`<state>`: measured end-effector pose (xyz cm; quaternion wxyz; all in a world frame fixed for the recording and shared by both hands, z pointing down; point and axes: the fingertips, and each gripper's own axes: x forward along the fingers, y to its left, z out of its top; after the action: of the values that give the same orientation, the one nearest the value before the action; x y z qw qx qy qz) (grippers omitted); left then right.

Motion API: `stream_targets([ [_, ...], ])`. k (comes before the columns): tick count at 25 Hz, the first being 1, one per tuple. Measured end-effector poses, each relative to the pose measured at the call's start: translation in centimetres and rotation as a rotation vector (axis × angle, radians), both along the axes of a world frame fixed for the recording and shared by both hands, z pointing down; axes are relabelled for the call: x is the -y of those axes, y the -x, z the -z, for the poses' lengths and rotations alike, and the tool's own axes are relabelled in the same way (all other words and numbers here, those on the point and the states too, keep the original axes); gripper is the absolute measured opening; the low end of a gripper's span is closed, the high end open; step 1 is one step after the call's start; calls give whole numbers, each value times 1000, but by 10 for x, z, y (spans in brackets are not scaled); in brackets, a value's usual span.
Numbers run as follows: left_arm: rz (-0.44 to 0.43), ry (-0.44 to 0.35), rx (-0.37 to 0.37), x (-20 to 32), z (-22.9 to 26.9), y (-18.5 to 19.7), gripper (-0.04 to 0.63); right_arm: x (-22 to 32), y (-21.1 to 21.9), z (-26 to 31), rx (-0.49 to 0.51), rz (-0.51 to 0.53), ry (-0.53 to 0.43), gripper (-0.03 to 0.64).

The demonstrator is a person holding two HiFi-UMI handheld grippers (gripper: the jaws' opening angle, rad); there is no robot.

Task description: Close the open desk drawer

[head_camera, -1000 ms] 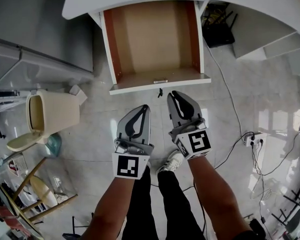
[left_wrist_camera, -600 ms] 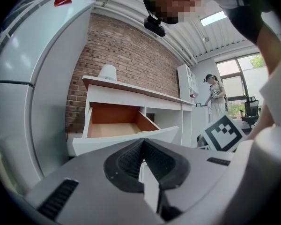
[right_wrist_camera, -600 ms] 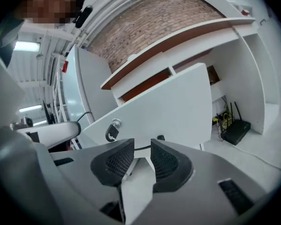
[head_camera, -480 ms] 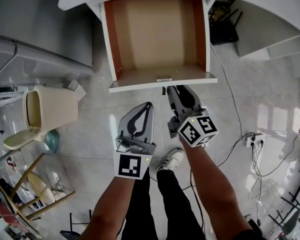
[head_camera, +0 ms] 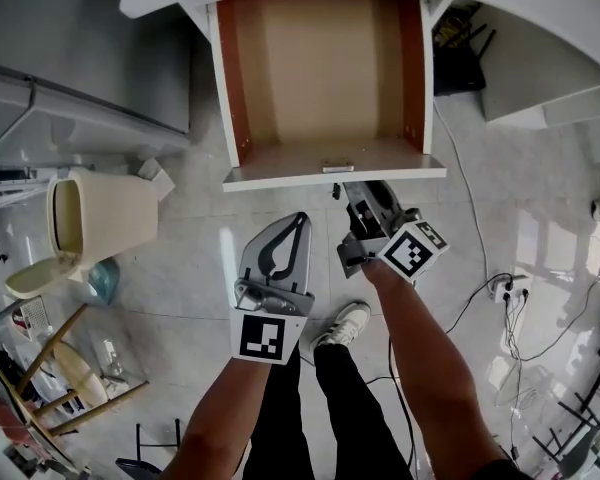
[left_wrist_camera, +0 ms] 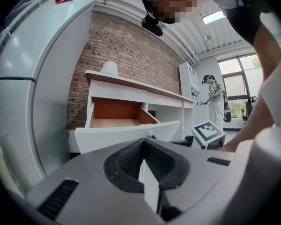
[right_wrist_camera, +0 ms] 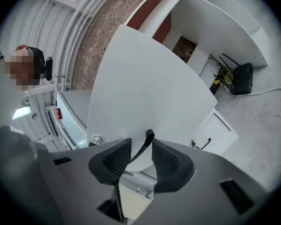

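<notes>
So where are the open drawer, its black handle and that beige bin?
open drawer [head_camera: 280, 177]: head view, white front panel.
black handle [right_wrist_camera: 148, 136]: right gripper view, curved tip.
beige bin [head_camera: 120, 214]: head view, side wall.

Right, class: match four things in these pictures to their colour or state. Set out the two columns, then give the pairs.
1 drawer
2 left gripper
3 right gripper
4 bin

A beige
B fingers together
C pulled out of the desk
D fingers apart round the drawer handle

Pairs: 1-C, 2-B, 3-D, 4-A. The right gripper's fingers have just been opening, with that handle between them.
</notes>
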<state>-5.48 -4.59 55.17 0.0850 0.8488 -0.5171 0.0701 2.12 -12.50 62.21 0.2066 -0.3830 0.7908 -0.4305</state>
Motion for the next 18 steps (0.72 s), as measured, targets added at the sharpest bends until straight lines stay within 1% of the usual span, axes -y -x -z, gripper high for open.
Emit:
stream_targets([
  [3,9,2,-6,2,-1,1,3,2,1,1,49,12,-1,133],
  [5,10,0,-9,3,0,0,5,2,1,1,74,15,7,117],
  [7,8,2,-6,3,0,0,3,2,0,-1,90,14,18,84],
  [12,16,10,-6,4,-2,1,3,4,-1,0,131,7,36,72],
  [18,33,24,-14,0,1,7,3,4,-2,9,119,4,43,68],
])
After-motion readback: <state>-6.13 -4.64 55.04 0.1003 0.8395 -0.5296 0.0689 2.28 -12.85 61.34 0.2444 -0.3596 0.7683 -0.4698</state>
